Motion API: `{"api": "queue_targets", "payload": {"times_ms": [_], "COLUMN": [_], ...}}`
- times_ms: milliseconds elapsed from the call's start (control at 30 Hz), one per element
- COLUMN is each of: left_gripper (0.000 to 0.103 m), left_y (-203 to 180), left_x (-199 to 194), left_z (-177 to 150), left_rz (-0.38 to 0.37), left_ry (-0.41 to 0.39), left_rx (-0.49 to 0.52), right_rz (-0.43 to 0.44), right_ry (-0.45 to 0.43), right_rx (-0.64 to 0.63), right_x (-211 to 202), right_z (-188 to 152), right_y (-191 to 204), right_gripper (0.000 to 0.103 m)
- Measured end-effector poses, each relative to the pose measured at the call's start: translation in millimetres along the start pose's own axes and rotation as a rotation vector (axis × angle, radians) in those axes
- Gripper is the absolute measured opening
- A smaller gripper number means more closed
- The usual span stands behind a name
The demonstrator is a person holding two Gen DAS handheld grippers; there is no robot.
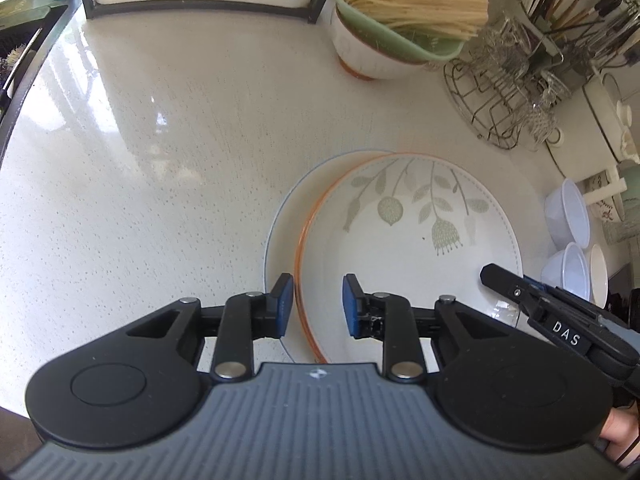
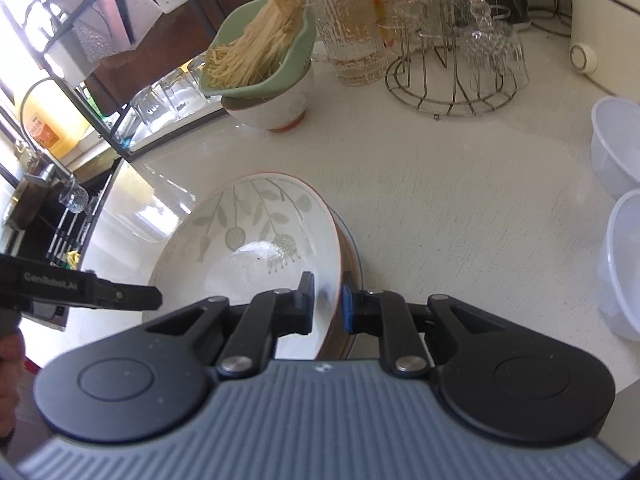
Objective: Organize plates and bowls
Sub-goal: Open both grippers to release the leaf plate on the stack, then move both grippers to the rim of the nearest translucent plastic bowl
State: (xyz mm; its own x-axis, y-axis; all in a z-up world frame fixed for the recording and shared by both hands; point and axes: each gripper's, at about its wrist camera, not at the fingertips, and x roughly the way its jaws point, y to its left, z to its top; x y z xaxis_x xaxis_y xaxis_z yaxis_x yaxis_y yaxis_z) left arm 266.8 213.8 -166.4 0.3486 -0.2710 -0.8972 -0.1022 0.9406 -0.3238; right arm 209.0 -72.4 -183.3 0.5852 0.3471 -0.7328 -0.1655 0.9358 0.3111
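Right gripper (image 2: 327, 304) pinching rim of leaf-patterned plate (image 1: 412, 236), tilted atop blue-rimmed plate (image 1: 280, 232) mid-worktop (image 1: 160, 140). Left gripper (image 1: 318, 306) spread, straddling same rim. Beyond: clear bowls (image 2: 616, 144) right edge, noodle bowl (image 1: 400, 12) toward back.

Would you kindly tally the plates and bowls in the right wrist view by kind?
Plates: 2 (leaf-patterned plate, blue-rimmed plate beneath)
Plastic bowls: 2 (far plastic bowl, near plastic bowl)
Ceramic bowl: 1
Green strainer bowl: 1
Total: 6
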Motion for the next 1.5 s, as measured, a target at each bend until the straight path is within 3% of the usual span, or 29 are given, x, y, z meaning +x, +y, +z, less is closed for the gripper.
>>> {"api": "queue_targets", "payload": {"times_ms": [233,500,833,1233,1500], "left_gripper": [0.032,0.032,0.032,0.032,0.032], "left_y": [0,-11,-51,-105,-129], "left_x": [-8,-15,-55,-100,-120], "left_z": [2,3,4,-35,-63], "left_rz": [-0.019,-0.008,0.023,0.015,0.003], "left_ry": [-0.046,-0.082,-0.219,-0.343,-0.388], "left_rx": [-0.012,0.025,0.104,0.184,0.213], "right_rz": [-0.056,-0.013,0.000,0.019,0.009], "right_ry": [-0.039,-0.095,-0.198,-0.340,-0.372], "right_rx": [-0.039,-0.064,-0.085,-0.128,-0.099], "right_x": [-7,-25,-71,-137,-166], "right_z": [4,14,22,16,-9], "right_y": [5,8,7,12,-1], "right_gripper": [0.019,0.018,0.018,0.018,0.018]}}
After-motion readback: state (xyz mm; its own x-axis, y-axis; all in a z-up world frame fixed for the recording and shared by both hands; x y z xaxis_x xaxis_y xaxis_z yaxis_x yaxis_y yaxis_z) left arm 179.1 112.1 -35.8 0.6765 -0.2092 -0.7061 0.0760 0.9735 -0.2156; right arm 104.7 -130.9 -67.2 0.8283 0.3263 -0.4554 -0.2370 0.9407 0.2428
